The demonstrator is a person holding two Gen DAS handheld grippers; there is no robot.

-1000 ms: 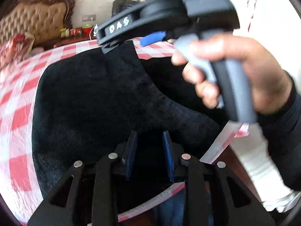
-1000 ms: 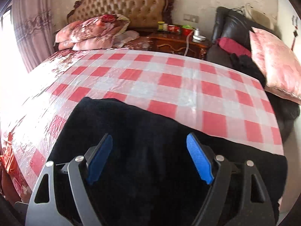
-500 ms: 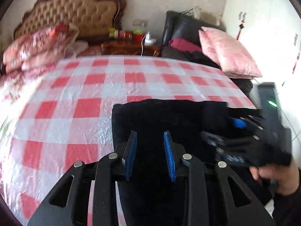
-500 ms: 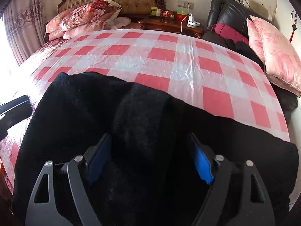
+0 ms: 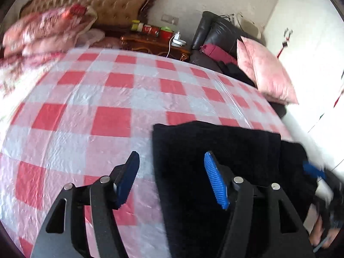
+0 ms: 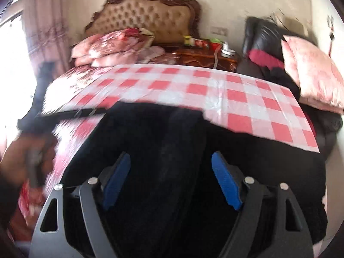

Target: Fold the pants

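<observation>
While the black pants (image 5: 215, 148) are laid folded on the near right part of the bed, over its red-and-white checked cover (image 5: 111, 99), both tongs are seen spread wide with nothing pinched. From the left wrist view, the left tongs (image 5: 172, 180) are held above the left edge of the pants, one blue pad (image 5: 126, 178) over the checked cover and the other over the black cloth. At the right edge of that view the right tongs (image 5: 314, 169) are glimpsed, blurred. From the right wrist view, the right tongs (image 6: 169, 180) are held low over the pants (image 6: 247, 150), a raised ridge of cloth lying between the fingers without being touched. Beyond the bed a tufted headboard (image 6: 148, 19), floral pillows (image 6: 116, 45), a wooden nightstand (image 6: 206, 56) and a pink cushion (image 6: 311, 75) are seen.
</observation>
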